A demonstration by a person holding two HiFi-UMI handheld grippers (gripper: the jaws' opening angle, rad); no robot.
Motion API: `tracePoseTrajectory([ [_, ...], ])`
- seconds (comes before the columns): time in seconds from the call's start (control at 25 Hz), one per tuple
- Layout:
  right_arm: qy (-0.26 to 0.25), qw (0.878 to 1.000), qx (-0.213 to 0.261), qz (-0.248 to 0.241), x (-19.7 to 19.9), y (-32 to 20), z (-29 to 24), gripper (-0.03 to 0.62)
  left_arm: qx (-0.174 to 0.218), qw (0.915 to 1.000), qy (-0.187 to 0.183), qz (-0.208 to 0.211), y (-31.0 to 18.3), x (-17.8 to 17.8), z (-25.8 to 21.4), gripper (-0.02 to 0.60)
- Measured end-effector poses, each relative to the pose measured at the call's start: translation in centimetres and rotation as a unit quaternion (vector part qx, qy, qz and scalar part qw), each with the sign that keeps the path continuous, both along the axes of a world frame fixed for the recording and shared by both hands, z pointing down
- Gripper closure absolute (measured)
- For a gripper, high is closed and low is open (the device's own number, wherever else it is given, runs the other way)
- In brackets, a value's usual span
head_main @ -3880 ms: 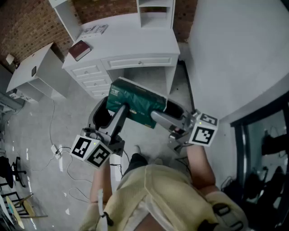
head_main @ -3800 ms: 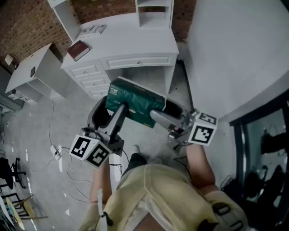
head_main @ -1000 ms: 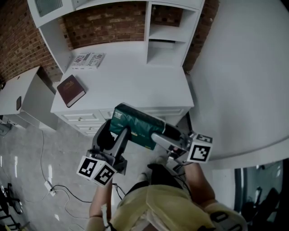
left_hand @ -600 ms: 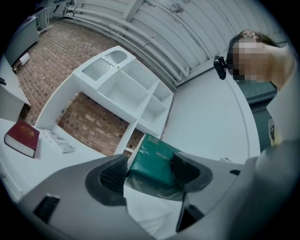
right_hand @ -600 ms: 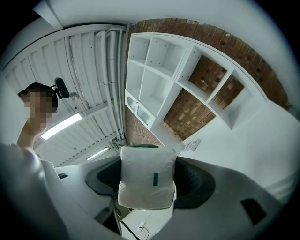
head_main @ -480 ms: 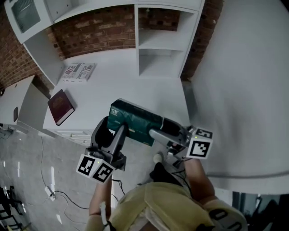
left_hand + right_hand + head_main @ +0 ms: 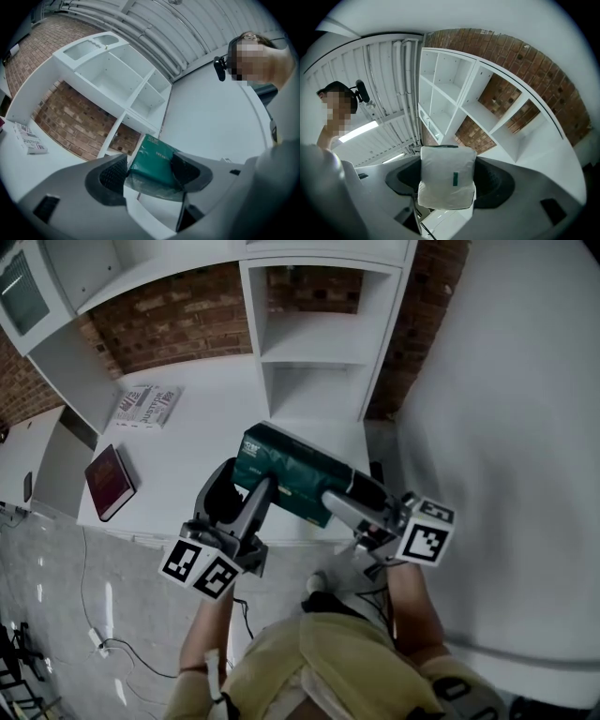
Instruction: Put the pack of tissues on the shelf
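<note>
At 9 o'clock from the load, a dark red book (image 7: pixel 106 482) lies flat on the white desk (image 7: pixel 197 442), near its front edge. A printed paper (image 7: pixel 147 405) lies further back, at about 10 o'clock.

My left tongs (image 7: pixel 246 493) are closed on the left end of the pack of tissues (image 7: pixel 300 470). In the left gripper view the green wrapper (image 7: pixel 154 161) sits pinched between both jaws of these tongs (image 7: pixel 150 172). The pack is dark green and hangs in the air above the right part of the desk, its length running from 10 o'clock to 4 o'clock.

My right tongs (image 7: pixel 350 499) grip its other end. In the right gripper view the pack's white end face (image 7: pixel 446 180) fills the gap between the jaws (image 7: pixel 447 183).

The shelf (image 7: pixel 314 338) stands at 12 o'clock from the pack, at the back of the desk against a brick wall (image 7: pixel 169 320). It has white open compartments, one above another, and the pack is apart from them.
</note>
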State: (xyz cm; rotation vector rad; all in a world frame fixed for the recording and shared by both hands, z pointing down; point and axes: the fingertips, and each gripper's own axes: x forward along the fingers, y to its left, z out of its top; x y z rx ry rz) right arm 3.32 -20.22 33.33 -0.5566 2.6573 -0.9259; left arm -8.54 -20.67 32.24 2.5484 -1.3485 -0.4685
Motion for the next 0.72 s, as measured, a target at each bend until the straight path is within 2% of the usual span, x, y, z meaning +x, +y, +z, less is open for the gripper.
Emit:
tracePoseTrajectory([
  [0.08,-0.003,1.000,0.000,0.010,1.1,-1.1,-0.2,0.286,0.005,1.0000,-0.001,0.006,-1.2,1.0,-0.3,0.287],
  [0.24,-0.006,0.999,0.014,0.031,1.1,-0.6,-0.6,0.286,0.018,0.9996,0.003,0.020,-1.2,1.0,-0.6,0.286],
  [0.44,-0.021,0.999,0.016,0.031,4.3,-5.6,-1.2,0.286,0.014,0.9998,-0.007,0.016,-6.2,4.2,-1.3,0.286],
  [0.72,-0.027,0.998,0.018,0.056,5.3,-9.2,-1.9,0.286,0.027,0.9988,-0.013,0.038,-10.4,5.2,-2.3,0.285],
])
